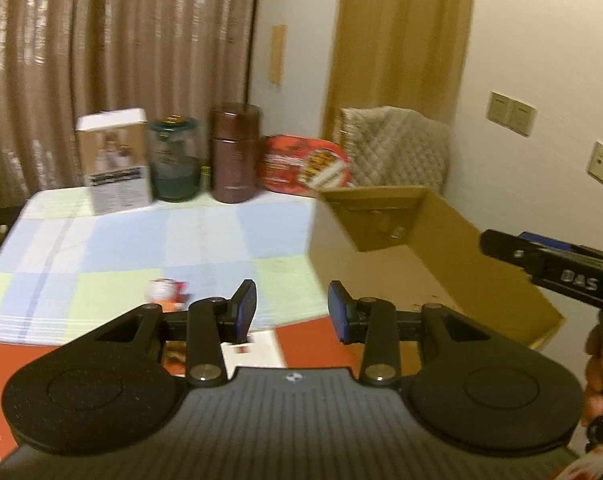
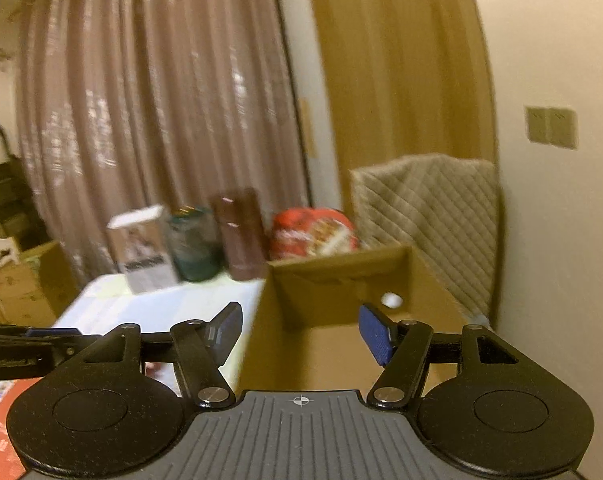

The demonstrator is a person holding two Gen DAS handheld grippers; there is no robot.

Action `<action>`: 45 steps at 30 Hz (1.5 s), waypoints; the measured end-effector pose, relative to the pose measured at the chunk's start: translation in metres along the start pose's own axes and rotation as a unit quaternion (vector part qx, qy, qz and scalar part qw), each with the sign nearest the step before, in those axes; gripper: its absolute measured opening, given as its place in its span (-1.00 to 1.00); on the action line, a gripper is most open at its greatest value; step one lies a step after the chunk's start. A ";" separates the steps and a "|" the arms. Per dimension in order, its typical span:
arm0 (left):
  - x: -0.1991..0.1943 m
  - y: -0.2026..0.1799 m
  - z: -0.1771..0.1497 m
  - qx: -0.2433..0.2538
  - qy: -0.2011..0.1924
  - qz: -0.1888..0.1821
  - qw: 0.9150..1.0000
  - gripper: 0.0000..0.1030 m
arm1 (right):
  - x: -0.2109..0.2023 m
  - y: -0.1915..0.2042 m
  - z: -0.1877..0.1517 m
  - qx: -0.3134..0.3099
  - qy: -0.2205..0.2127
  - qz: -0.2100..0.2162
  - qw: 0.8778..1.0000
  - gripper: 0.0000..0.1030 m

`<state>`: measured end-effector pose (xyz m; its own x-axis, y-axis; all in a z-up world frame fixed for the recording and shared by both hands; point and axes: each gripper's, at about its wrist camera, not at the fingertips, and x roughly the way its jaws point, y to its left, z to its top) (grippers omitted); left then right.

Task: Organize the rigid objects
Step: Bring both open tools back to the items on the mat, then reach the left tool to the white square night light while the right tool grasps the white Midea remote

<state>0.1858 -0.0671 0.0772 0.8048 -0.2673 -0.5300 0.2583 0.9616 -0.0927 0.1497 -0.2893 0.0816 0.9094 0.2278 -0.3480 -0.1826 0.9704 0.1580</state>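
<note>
– What are the jaws doing?
– The left gripper [image 1: 292, 311] stands a little apart with nothing between its pads; a red box [image 1: 313, 340] lies under it at the bottom of the frame. The right gripper [image 2: 301, 330] is spread wider and holds nothing either.
– How do they sit?
– Both tilt gently downward. The right one aims into the open carton [image 2: 341, 320]; in the left view it pokes in from the right edge, with a hand [image 1: 599, 364] below it.
– And the things to sort?
– Along the table's [image 1: 141, 240] far edge, mid-frame by the curtain [image 1: 121, 40]: a white box [image 1: 115, 160], a glass jar [image 1: 176, 158], a brown canister [image 1: 234, 152] and a red tin [image 1: 303, 166]. A small blurred white and red thing [image 1: 165, 290] lies just left of the left fingers.
</note>
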 end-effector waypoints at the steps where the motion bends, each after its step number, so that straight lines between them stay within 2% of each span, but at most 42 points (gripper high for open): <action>1: -0.005 0.009 0.000 -0.002 -0.002 0.008 1.000 -0.35 | -0.002 0.007 -0.001 -0.004 -0.005 0.009 1.000 0.22; 6: -0.026 0.046 -0.005 -0.007 -0.006 0.046 0.999 -0.32 | -0.002 0.047 -0.004 -0.024 -0.009 0.060 0.998 0.28; 8: -0.034 0.060 -0.010 -0.005 -0.006 0.062 0.998 -0.24 | -0.002 0.062 -0.008 -0.036 -0.006 0.079 0.996 0.29; 12: -0.044 0.085 -0.025 -0.011 0.002 0.083 0.996 -0.15 | -0.001 0.095 -0.020 -0.085 0.003 0.116 0.990 0.30; 17: -0.047 0.107 -0.051 -0.010 0.022 0.098 0.995 -0.03 | 0.009 0.120 -0.043 -0.123 0.034 0.140 0.982 0.31; 19: -0.044 0.114 -0.061 -0.005 0.029 0.099 0.995 0.09 | 0.016 0.128 -0.053 -0.134 0.053 0.148 0.978 0.31; 25: -0.031 0.130 -0.089 0.002 0.054 0.092 0.994 0.15 | 0.035 0.137 -0.078 -0.164 0.103 0.157 0.968 0.31; 29: -0.019 0.138 -0.098 0.012 0.069 0.073 0.995 0.15 | 0.049 0.137 -0.091 -0.179 0.132 0.155 0.963 0.30; 32: -0.007 0.141 -0.098 0.027 0.080 0.053 0.995 0.15 | 0.064 0.136 -0.100 -0.185 0.156 0.154 0.958 0.30; 35: 0.001 0.140 -0.097 0.063 0.083 0.018 0.994 0.18 | 0.076 0.137 -0.110 -0.189 0.176 0.161 0.953 0.30; 39: 0.015 0.140 -0.099 0.116 0.096 -0.015 0.988 0.18 | 0.088 0.141 -0.119 -0.195 0.202 0.171 0.945 0.30; 45: 0.035 0.144 -0.104 0.166 0.121 -0.026 0.978 0.18 | 0.116 0.150 -0.135 -0.203 0.235 0.175 0.934 0.30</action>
<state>0.1961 0.0681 -0.0422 0.6458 -0.2546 -0.7198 0.4876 0.8630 0.1321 0.1775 -0.1067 -0.0594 0.5206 0.4543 -0.7228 -0.6514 0.7587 0.0077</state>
